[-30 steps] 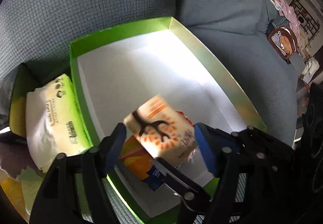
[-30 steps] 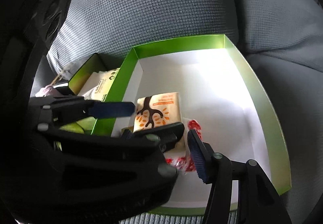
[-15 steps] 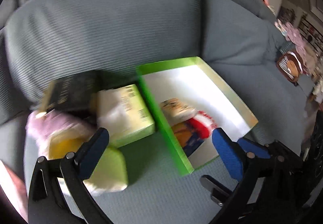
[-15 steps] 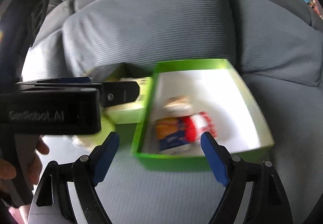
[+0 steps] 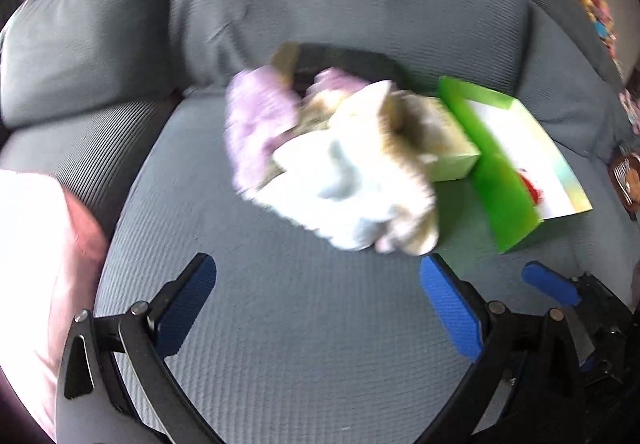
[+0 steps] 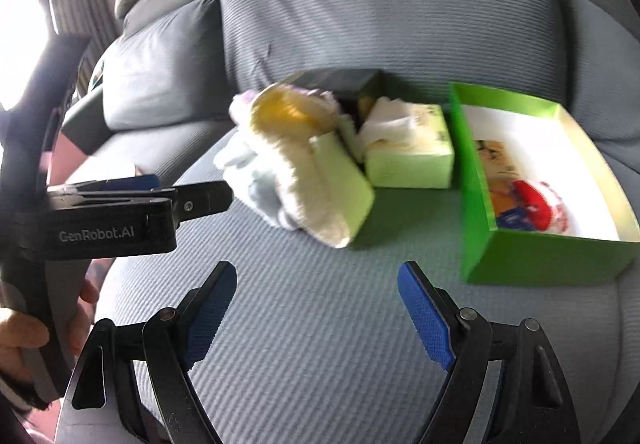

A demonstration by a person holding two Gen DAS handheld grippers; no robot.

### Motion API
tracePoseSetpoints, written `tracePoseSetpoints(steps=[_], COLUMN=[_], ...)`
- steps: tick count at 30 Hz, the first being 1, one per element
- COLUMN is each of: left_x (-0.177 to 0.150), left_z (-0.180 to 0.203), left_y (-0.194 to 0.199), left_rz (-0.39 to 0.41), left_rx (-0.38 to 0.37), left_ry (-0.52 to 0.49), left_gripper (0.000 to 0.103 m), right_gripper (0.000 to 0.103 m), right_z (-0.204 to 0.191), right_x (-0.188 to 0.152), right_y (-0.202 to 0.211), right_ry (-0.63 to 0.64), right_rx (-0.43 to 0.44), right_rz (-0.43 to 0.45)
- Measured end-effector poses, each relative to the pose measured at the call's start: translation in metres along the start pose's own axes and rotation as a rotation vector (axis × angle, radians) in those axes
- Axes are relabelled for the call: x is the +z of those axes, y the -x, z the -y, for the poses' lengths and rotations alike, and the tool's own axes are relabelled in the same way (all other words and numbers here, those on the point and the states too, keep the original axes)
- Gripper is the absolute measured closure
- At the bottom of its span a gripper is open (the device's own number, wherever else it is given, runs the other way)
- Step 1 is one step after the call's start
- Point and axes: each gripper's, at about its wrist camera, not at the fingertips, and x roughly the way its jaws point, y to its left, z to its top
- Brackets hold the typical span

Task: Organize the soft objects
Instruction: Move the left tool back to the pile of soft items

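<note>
Both grippers stand empty with jaws spread wide over the grey sofa seat (image 6: 320,324): left gripper (image 5: 316,308), right gripper (image 6: 316,308). Blurred soft cloths (image 6: 288,171) lie heaped at frame centre, touching a tissue pack (image 6: 412,155). The green box (image 6: 520,256) at right holds small packets (image 6: 524,199).

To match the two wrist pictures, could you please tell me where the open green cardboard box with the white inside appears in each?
Left wrist: open green cardboard box, right of centre.
Right wrist: same box, far right.
Shared landmark: pale green tissue pack just left of it.
</note>
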Motion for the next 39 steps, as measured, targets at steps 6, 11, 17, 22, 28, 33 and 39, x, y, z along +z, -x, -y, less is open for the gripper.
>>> tracePoseSetpoints(steps=[6,11,17,22,28,33,39], left_x=[-0.011,-0.012,-0.01,-0.005,0.005,0.02,0.046], left_z=[-0.028,-0.036,-0.051,-0.06,-0.071,-0.075,-0.089], left_y=[-0.002,-0.003,-0.007,-0.011,-0.01,-0.002,-0.001], left_rz=[-0.006,0.011,0.019,0.023,0.03,0.065,0.09], left_rx=[0.02,-0.007,-0.01,-0.008,-0.018,-0.018,-0.025], left_ry=[0.061,0.06,0.066,0.066,0.086,0.077,0.11], left_gripper=[0.001,0.001,0.001,0.001,0.001,0.001,0.001], right_gripper=[0.019,0.019,0.019,0.019,0.019,0.019,0.019], right_z=[-0.013,-0.013,-0.022,-0.032,-0.042,-0.043,-0.05], right_x=[-0.006,-0.007,-0.004,0.003,0.019,0.034,0.062], right_y=[-0.009,-0.017,-0.031,-0.041,-0.04,-0.034,-0.034], right_ry=[0.009,-0.002,0.035,0.053,0.08,0.091,0.133], right_rx=[-0.005,-0.015,-0.023,-0.003,0.019,0.031,0.037], right_rz=[-0.02,-0.018,-0.022,-0.024,0.01,0.049,0.086])
